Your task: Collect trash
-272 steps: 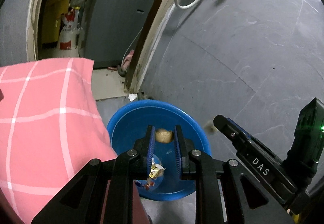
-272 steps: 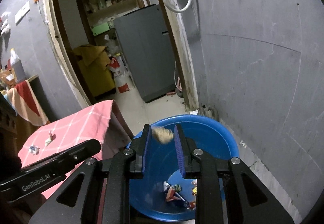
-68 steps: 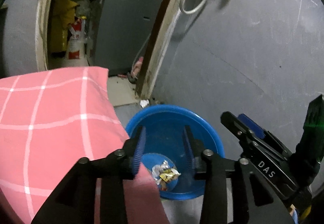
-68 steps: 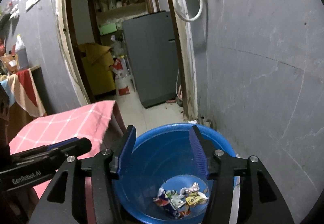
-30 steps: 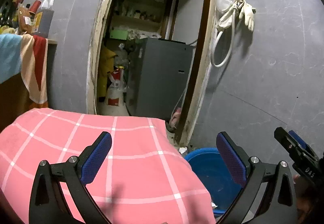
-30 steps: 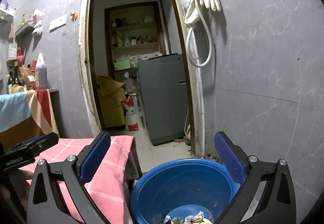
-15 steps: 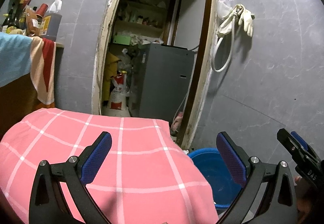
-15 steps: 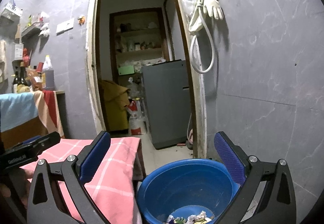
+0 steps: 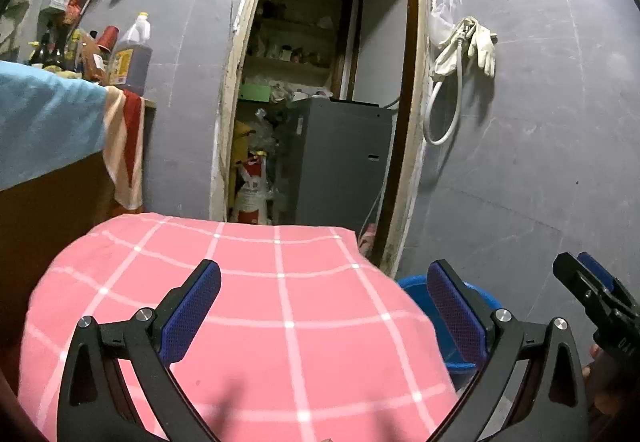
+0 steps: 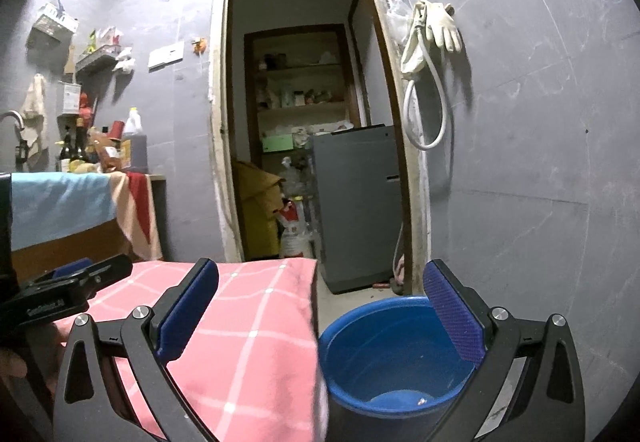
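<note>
Both grippers, left gripper (image 9: 320,306) and right gripper (image 10: 320,308), hang wide open and empty above the pink-clothed table (image 9: 256,282); scan for remaining scraps before returning to the blue bucket (image 10: 384,346).

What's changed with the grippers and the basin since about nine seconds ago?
Both grippers, left and right, have opened wide and lifted from over the blue basin to face the doorway. The brown lump between the fingers is gone. Basin and pink cloth stayed put.
</note>
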A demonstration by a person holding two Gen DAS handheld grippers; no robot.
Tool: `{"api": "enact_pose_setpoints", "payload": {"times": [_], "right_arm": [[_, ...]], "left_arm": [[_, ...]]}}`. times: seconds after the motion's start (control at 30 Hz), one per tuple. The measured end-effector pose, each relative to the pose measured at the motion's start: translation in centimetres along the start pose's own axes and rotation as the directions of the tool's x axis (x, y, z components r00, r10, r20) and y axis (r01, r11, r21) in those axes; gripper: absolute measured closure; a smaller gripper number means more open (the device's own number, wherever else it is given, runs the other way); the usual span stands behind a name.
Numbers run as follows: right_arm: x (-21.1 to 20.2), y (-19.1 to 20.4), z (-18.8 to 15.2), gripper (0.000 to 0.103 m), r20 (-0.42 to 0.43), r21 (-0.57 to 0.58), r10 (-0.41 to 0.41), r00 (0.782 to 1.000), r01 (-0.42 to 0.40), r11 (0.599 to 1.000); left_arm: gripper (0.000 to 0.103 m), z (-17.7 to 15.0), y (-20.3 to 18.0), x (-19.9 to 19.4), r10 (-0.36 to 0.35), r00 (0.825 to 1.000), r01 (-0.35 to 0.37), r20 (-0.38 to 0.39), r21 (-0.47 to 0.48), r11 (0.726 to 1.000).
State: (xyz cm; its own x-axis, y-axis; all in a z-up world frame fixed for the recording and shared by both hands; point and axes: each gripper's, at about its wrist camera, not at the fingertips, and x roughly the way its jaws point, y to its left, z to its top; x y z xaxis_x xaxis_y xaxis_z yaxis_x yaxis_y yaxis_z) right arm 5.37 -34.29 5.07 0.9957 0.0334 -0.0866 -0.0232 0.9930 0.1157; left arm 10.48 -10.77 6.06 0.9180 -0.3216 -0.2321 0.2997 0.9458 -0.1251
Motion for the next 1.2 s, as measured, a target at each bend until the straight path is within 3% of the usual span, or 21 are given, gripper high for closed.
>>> {"api": "enact_pose_setpoints", "payload": {"times": [0.4,0.77,1.2], "right_arm": [[-3.7,2.3,-1.9,0.0,-0.034,0.001,0.021,0.999,-0.021,1.0],[-4.8,4.4,-3.6,0.0,-0.107,0.018,0.021,0.994,-0.019,1.0],[-4.9,5.6,-4.6,0.0,-0.126,-0.004,-0.018,0.992,0.017,1.0]], "left_arm": [[0.002,-2.6,0.5,-4.5,0.037,0.999,-0.038,0.01,0.019,0.999],[0.002,-4.6,1.5,-6.3,0.074,0.997,-0.074,0.001,0.007,0.997],[0.002,-7.1,3.8,-8.2,0.132,0.991,-0.132,-0.005,-0.01,0.991]]}}
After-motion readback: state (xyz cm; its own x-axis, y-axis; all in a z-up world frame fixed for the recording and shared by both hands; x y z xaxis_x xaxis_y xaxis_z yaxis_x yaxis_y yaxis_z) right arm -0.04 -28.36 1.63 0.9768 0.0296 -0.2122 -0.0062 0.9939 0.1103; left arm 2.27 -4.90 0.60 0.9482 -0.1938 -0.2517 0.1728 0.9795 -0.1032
